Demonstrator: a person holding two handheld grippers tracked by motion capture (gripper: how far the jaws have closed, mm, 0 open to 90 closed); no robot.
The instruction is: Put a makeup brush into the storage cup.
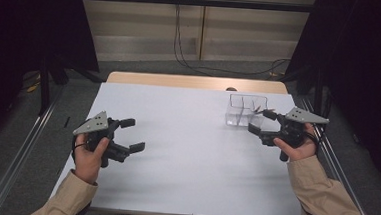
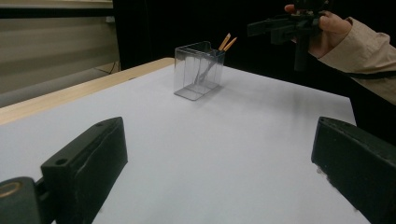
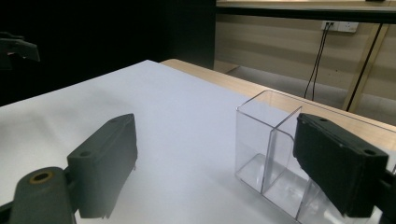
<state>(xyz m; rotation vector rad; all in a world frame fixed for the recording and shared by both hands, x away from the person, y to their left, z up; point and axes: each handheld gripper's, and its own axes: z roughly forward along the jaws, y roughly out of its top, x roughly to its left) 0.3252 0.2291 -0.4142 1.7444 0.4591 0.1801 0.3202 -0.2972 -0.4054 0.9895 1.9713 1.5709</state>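
Two things matter on the white rectangular worktop (image 1: 185,152): right of centre, a clear plastic divided box (image 1: 246,110) holding orange-tipped sticks (image 2: 227,43). Both hand-held grippers, left (image 1: 129,134) and right (image 1: 259,120), are spread, empty; the right could topple the light box.

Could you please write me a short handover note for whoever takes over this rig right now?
Left tongs: open, empty, held just above the white table on its left side.
Right tongs: open, empty, right beside the clear divided box near the table's far right.
The box stands upright; two orange-tipped sticks lean in one compartment.
Done: the sticks are in the box.
Left: I cannot tell; no loose items lie on the table.
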